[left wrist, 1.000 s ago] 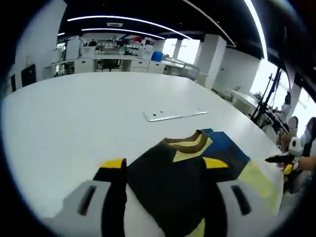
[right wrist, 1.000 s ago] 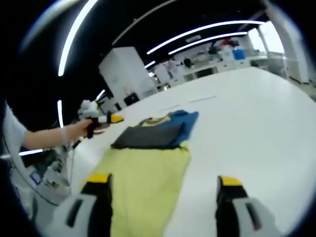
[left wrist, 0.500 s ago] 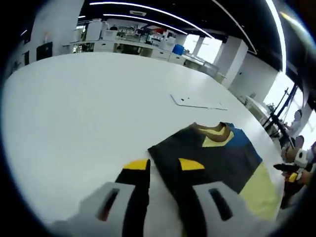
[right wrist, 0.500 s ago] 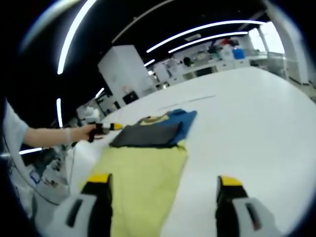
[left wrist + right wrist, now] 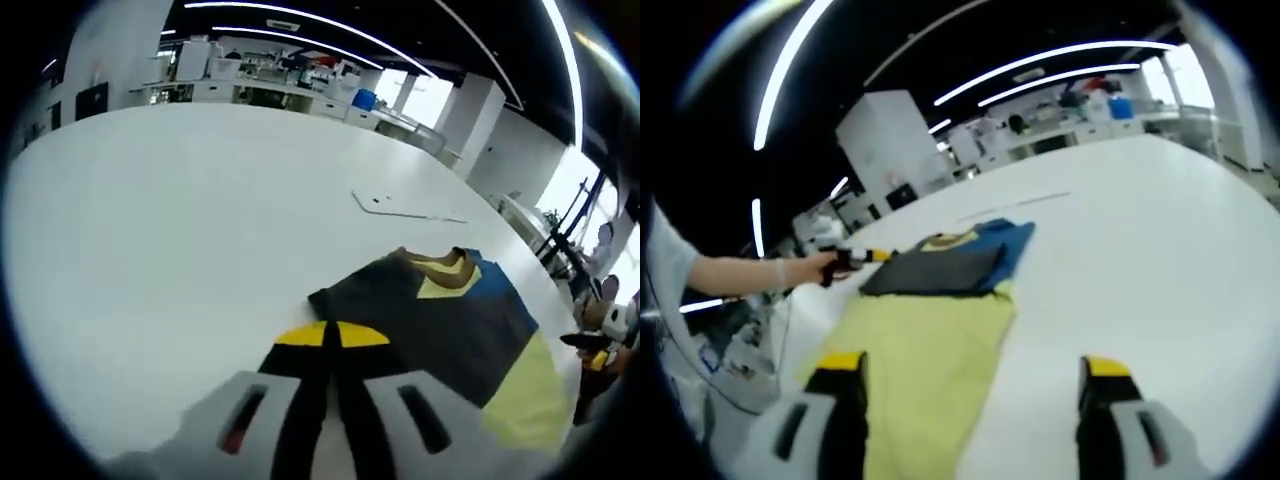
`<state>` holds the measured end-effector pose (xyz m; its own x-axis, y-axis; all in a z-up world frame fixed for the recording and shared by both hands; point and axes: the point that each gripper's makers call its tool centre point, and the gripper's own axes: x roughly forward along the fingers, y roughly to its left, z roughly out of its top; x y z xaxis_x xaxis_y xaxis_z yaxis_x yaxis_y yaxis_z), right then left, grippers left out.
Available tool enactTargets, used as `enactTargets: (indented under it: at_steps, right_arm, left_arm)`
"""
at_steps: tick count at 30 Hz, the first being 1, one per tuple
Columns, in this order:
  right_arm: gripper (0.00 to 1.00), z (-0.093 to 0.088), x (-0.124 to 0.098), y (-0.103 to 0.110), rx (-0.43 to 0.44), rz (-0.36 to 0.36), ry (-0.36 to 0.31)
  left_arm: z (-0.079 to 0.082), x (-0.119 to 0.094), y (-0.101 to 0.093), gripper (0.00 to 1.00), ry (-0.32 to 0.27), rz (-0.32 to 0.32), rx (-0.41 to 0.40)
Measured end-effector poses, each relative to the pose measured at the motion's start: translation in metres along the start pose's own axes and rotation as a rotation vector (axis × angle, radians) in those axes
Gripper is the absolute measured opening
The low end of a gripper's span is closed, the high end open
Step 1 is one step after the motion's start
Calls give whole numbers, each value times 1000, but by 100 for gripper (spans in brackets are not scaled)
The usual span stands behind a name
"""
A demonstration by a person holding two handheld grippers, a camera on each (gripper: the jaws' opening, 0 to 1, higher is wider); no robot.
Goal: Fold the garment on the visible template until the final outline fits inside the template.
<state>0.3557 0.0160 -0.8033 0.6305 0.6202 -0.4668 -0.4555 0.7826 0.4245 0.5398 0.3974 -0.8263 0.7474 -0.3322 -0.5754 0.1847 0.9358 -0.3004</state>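
The garment lies flat on the white table (image 5: 150,230). It has a dark folded panel (image 5: 420,320), a blue part (image 5: 495,290), a brown and yellow collar (image 5: 435,265) and a pale yellow lower half (image 5: 930,350). My left gripper (image 5: 330,335) is shut at the near corner of the dark panel, its yellow tips pressed together on the cloth edge. In the right gripper view the left gripper (image 5: 855,257), held by a hand (image 5: 800,268), sits at the left corner of the dark panel (image 5: 935,272). My right gripper (image 5: 970,365) stands open over the yellow hem.
A thin flat white sheet (image 5: 405,205) lies on the table beyond the collar. The right gripper (image 5: 590,350) shows small at the table's far right edge. Benches and shelves (image 5: 270,85) line the back of the room. Bare tabletop (image 5: 1160,240) spreads right of the garment.
My left gripper's jaws have closed fully, from wide apart a second ago to shut at the dark panel's corner. The right gripper has stayed open in place.
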Motion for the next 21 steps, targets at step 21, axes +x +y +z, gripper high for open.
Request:
enactTargets:
  at_steps: [21]
  right_arm:
    - [86,-4,-1,1,4,-5,2]
  left_arm:
    - [-7,-1,2,9,-19,-47,-83]
